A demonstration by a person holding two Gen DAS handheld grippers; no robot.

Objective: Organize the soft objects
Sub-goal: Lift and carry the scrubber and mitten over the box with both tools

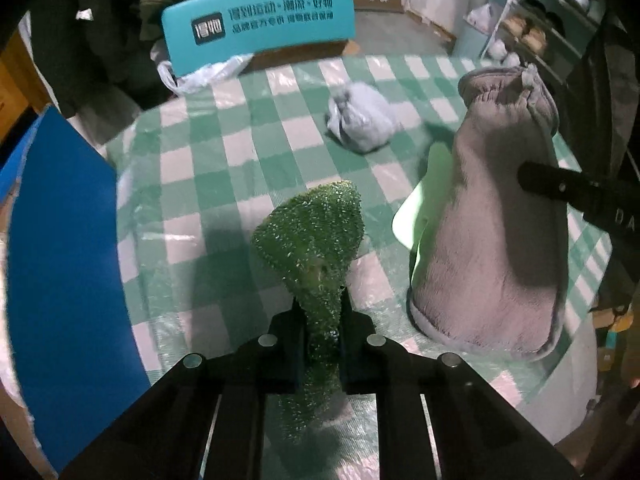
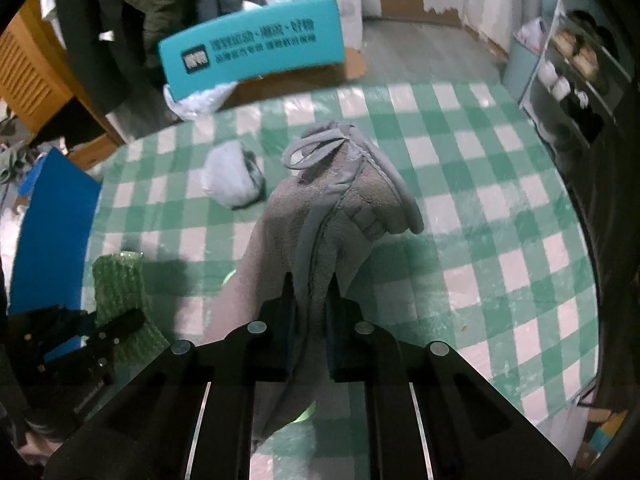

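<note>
Left hand-held gripper w/ green scrubber, right hand-held gripper w/ grey cloth

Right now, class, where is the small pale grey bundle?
The pale grey bundle lies on the green checked tablecloth, beyond the green scouring cloth, left of the grey plush towel.

Both wrist views steeply down, sharing checked tablecloth

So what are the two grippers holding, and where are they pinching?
The left hand-held gripper pinches the green cloth at its bunched-up narrow part. The right hand-held gripper pinches the grey cloth along a fold near its trimmed edge.
</note>
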